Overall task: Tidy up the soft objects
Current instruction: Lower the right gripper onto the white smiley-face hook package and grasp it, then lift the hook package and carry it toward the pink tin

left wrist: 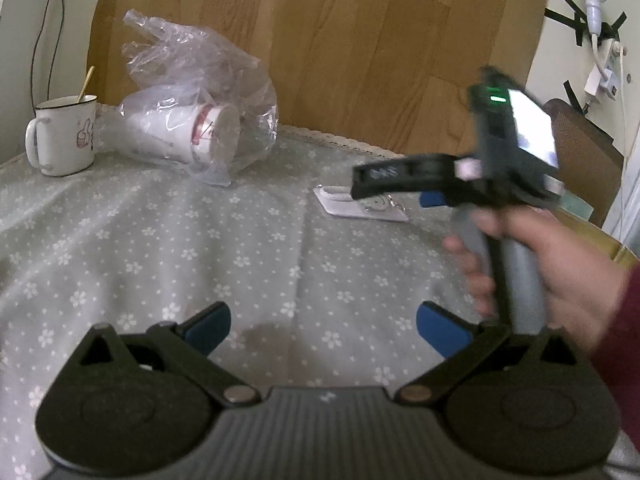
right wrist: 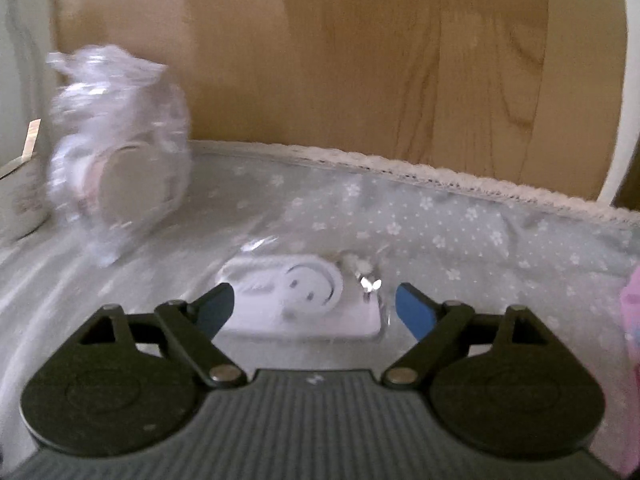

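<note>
Looking past our left claw (left wrist: pixel 323 326), spread wide over the flowered tablecloth (left wrist: pixel 168 240), we see a mug (left wrist: pixel 64 136) and a plastic bag of cups (left wrist: pixel 196 120) far ahead to its left. Our right claw (right wrist: pixel 314 306), also spread, hangs just before a small white packet (right wrist: pixel 296 292), touching nothing.

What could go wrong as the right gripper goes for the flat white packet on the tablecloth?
1. The white packet lies flat on the tablecloth; the open right gripper may pinch the loosely wrinkled cloth with it and drag it.
2. Dragged cloth could disturb the enamel mug and the bagged paper cup.
3. The packet's clear wrap looks slippery, so the pads may slide off.
</note>
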`<state>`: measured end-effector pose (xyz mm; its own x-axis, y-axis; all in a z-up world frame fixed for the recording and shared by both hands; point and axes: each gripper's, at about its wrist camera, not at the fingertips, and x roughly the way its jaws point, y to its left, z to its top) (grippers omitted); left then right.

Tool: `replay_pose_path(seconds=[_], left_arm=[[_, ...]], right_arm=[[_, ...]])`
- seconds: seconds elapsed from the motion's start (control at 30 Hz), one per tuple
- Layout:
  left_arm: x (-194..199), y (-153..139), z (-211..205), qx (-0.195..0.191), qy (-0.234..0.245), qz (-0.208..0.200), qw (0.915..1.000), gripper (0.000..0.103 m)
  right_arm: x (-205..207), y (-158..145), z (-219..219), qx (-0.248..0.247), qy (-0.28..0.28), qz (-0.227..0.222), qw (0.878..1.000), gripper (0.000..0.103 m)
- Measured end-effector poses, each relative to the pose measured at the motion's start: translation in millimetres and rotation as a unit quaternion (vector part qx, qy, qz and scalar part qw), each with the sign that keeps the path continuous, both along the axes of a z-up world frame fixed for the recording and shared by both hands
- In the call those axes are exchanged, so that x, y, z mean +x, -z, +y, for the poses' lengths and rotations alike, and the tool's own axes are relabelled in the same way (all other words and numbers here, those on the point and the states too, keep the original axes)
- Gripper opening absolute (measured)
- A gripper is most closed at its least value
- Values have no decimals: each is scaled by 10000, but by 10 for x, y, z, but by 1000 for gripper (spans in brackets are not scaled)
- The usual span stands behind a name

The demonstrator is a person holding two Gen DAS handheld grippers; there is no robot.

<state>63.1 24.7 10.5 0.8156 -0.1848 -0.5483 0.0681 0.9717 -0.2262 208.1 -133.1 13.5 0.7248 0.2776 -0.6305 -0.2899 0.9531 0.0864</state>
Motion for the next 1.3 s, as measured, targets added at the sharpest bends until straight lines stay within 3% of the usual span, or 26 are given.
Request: replay_pose_path(seconds=[0.1, 0.2, 0.4, 0.6, 1.1, 1.3], left_arm=[[3, -2, 3, -21, 15, -1, 10000, 102], [1, -1, -4, -15, 37, -14, 10000, 102], [22, 7, 14, -85, 41, 28, 10000, 102], [14, -1, 30, -103, -49, -17, 9999, 102], [-57, -76, 168, 3, -740, -495, 9960, 103], [-39, -52, 165, 3, -696, -458, 9965, 103]], right_arm=[[275, 125, 44, 242, 270, 319, 9988, 96], [400, 166, 50, 484, 315, 448, 9973, 96], [294, 141, 123, 511, -209, 307, 9980, 74], [34, 102, 43, 678, -247, 281, 9970, 70], [-1281, 57, -558, 671, -644, 135, 9956, 70], [-1995, 26, -784, 778, -730, 114, 9942, 70]])
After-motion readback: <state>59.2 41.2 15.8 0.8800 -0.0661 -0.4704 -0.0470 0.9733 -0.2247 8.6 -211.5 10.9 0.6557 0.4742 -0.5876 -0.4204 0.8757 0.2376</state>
